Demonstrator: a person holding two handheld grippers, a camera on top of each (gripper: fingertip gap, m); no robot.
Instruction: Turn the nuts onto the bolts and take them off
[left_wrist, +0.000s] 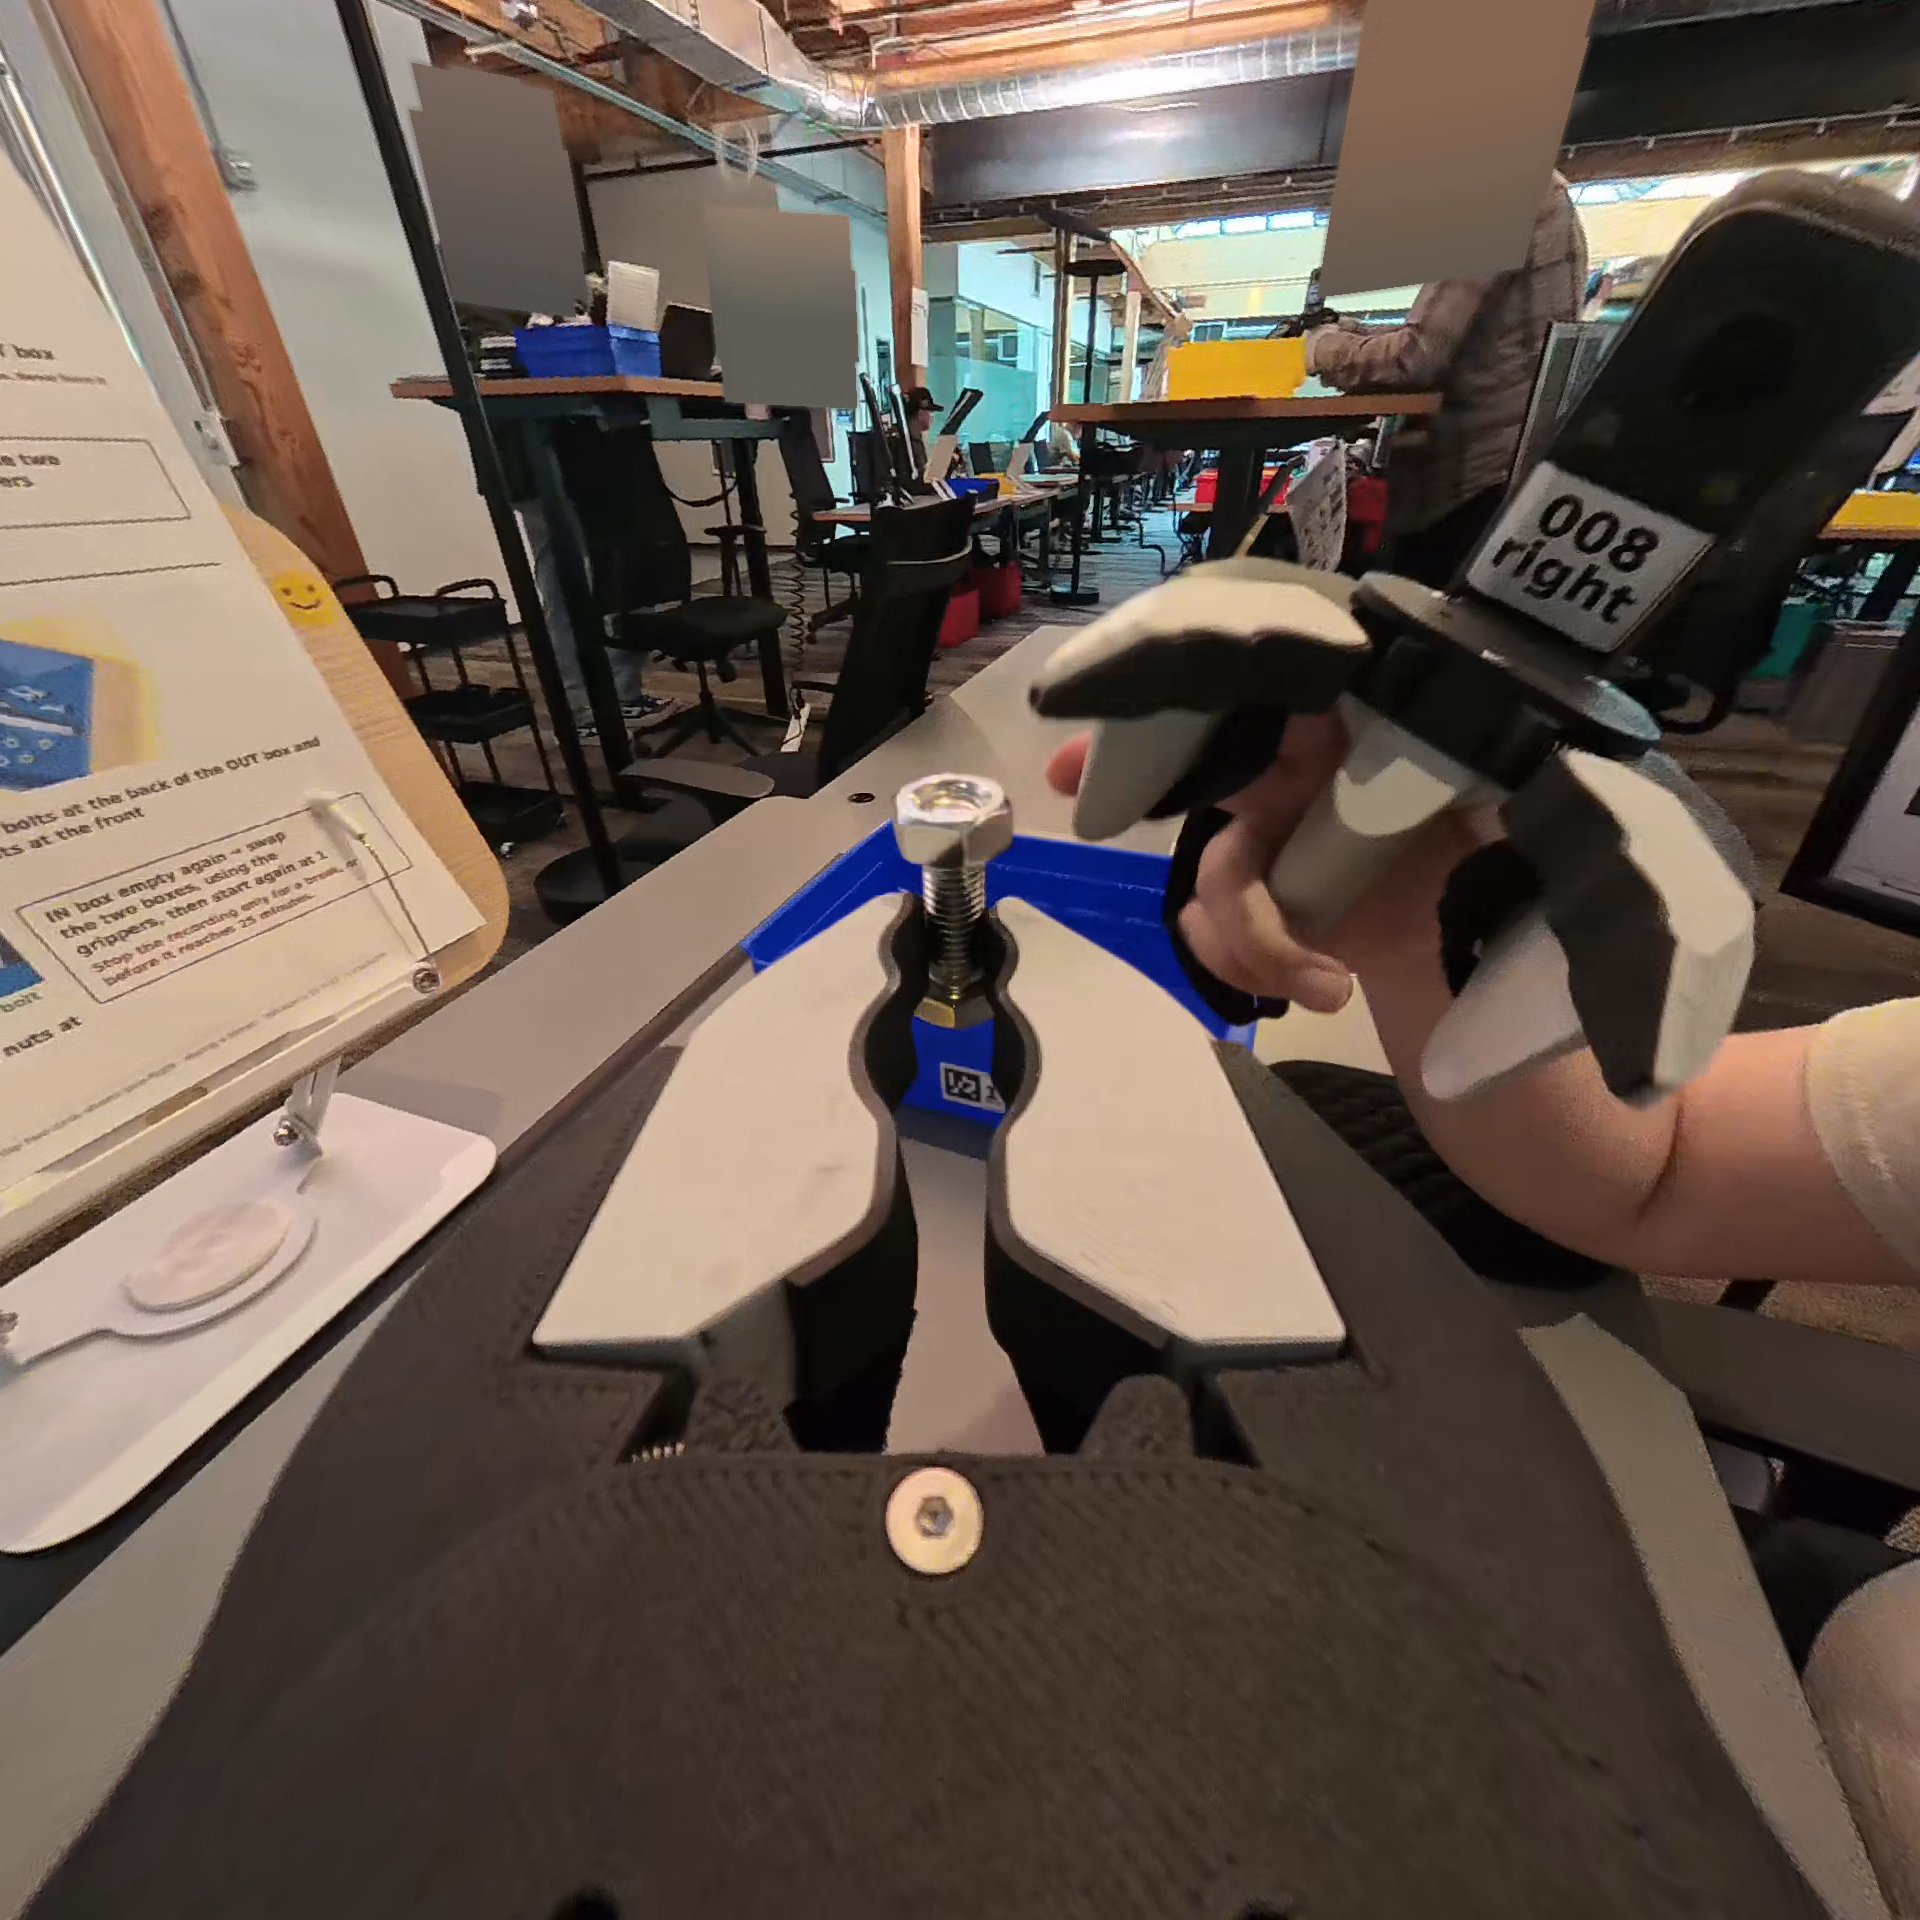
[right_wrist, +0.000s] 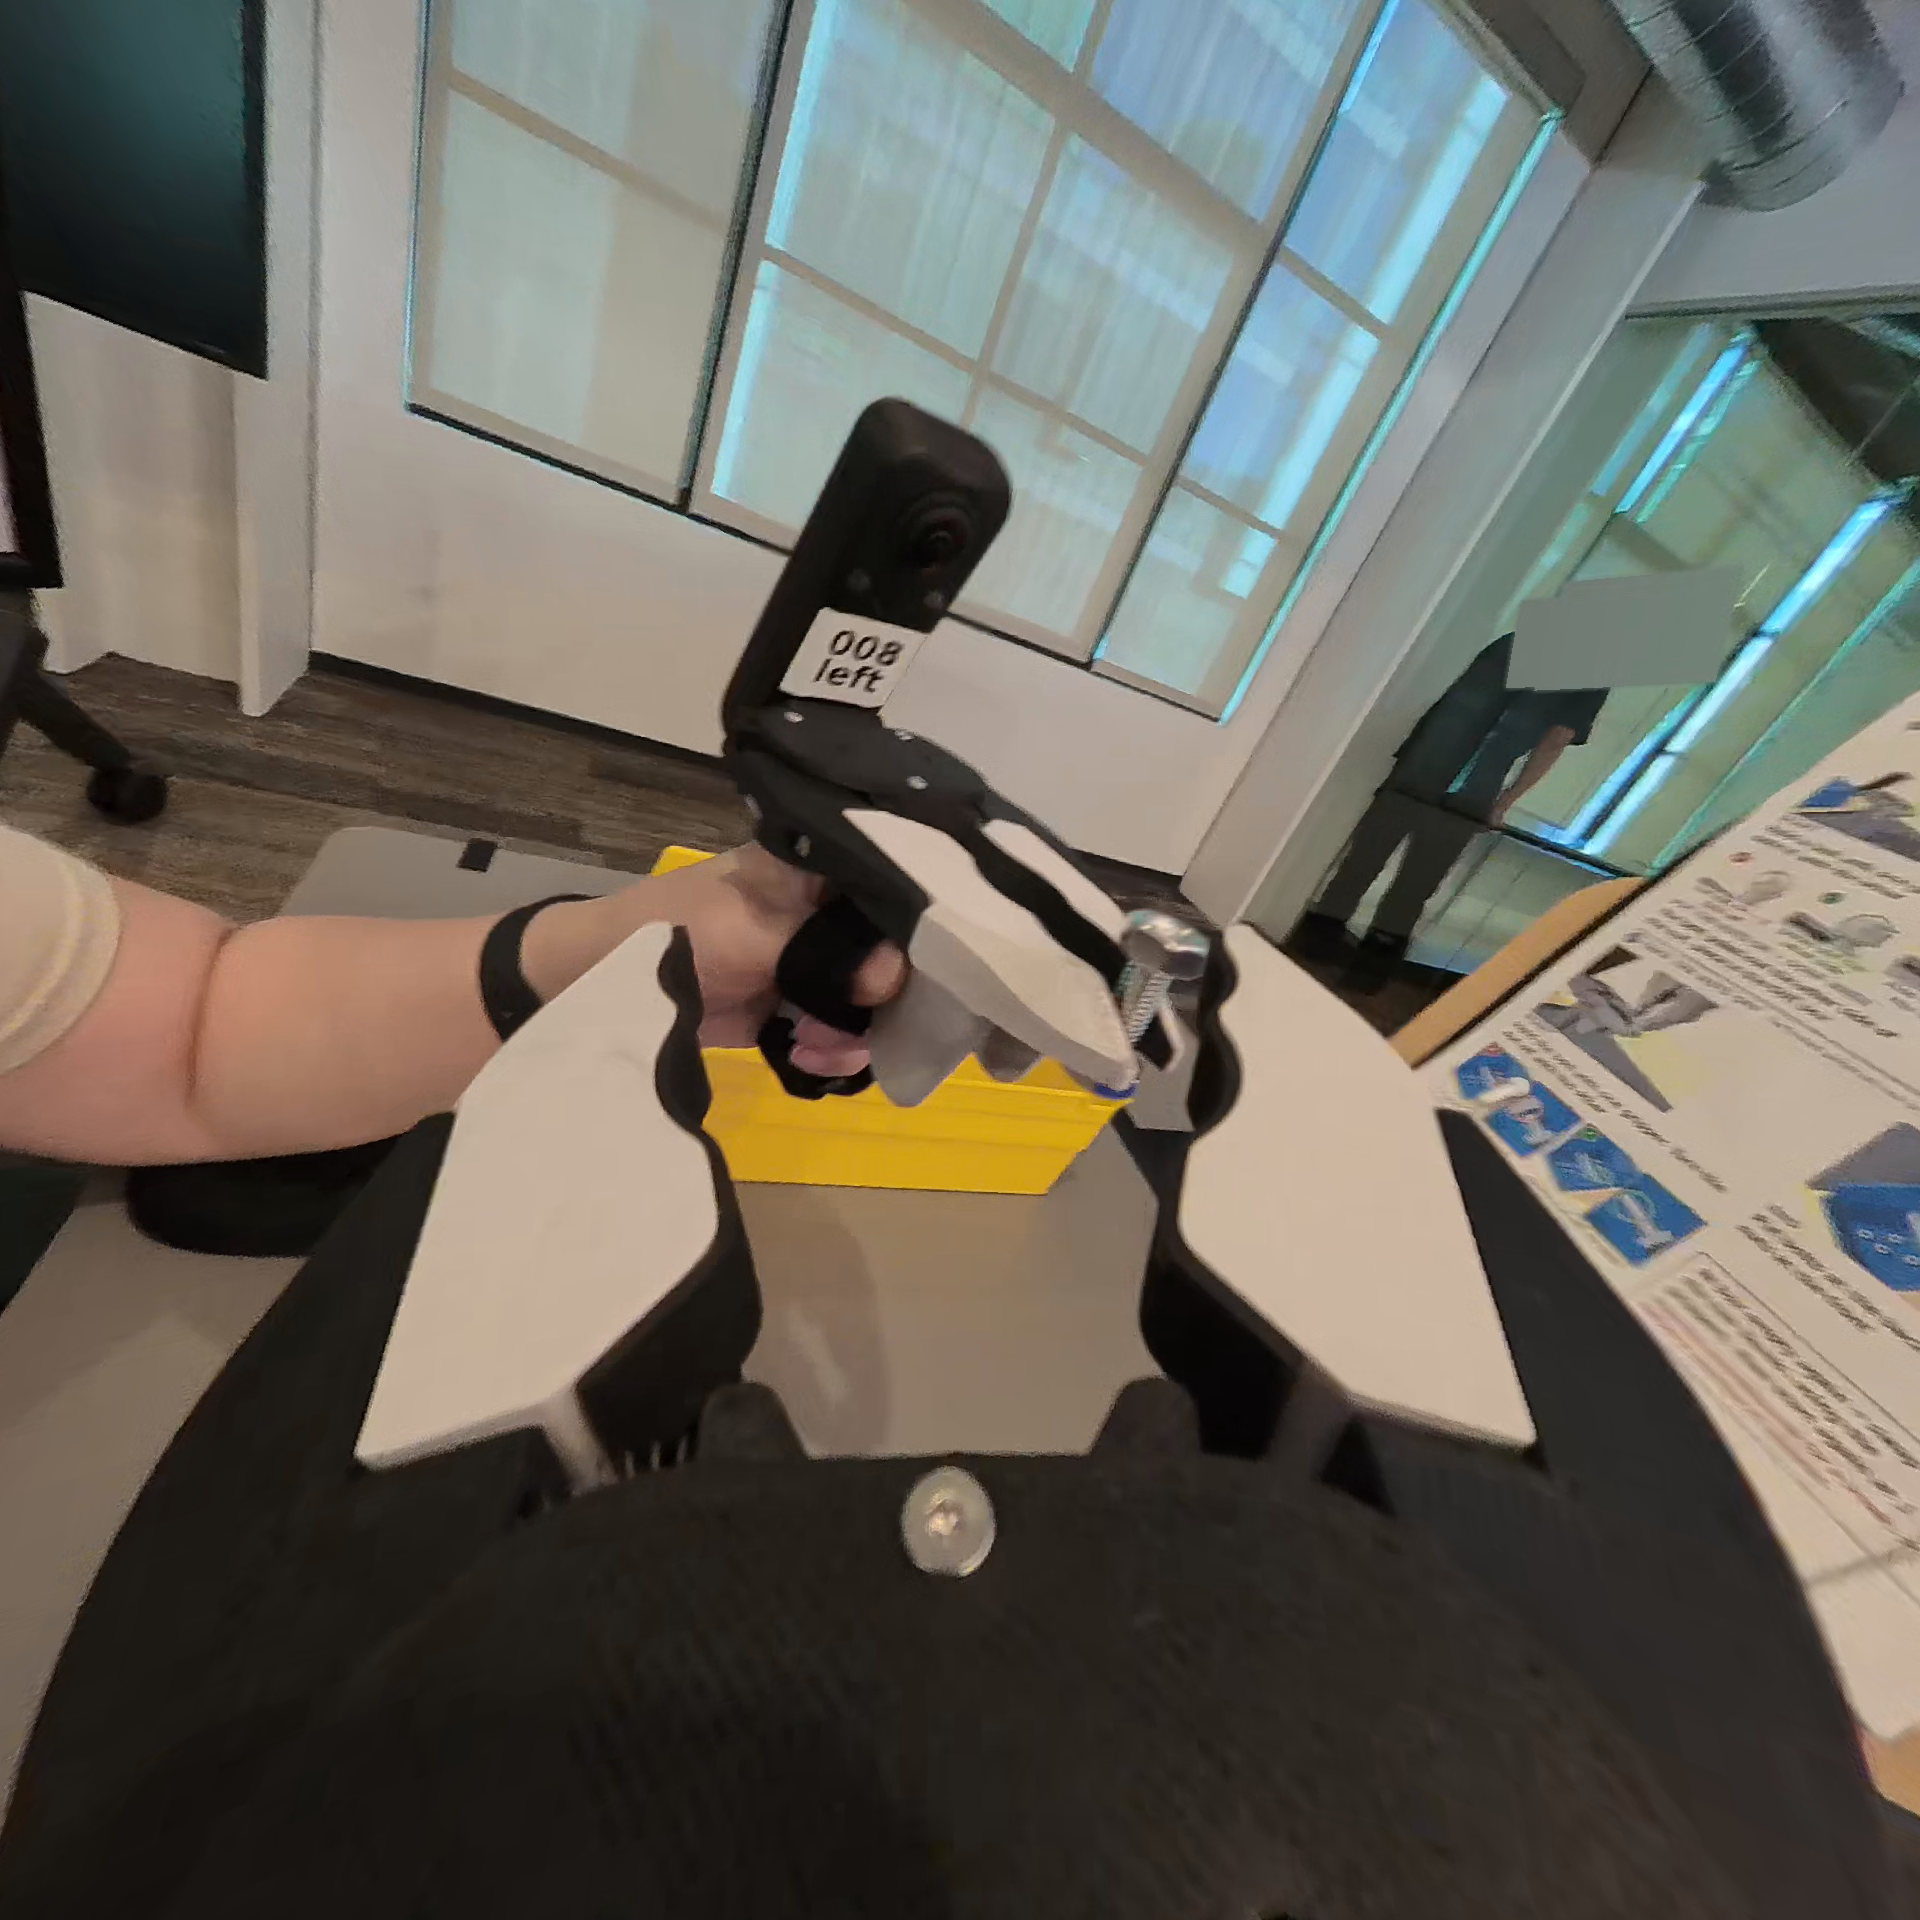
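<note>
My left gripper (left_wrist: 951, 914) is shut on the threaded shaft of a silver bolt (left_wrist: 953, 831), which stands upright with its hex head on top. A nut (left_wrist: 951, 1010) sits low on the shaft, just above a small blue block (left_wrist: 951, 1075). My right gripper (right_wrist: 951, 945) is open and empty, its fingers spread wide. In the left wrist view the right gripper (left_wrist: 1257, 914) is held in a hand to the right of the bolt, apart from it. In the right wrist view the left gripper (right_wrist: 1127, 1039) holds the bolt (right_wrist: 1153, 966) ahead, near my right finger.
A blue bin (left_wrist: 1081, 883) stands on the grey table (left_wrist: 582, 997) behind the bolt. A yellow bin (right_wrist: 894, 1143) sits behind the left gripper. An instruction sheet on a stand (left_wrist: 208, 831) is at the left; it also shows in the right wrist view (right_wrist: 1714, 1143). People and desks are far behind.
</note>
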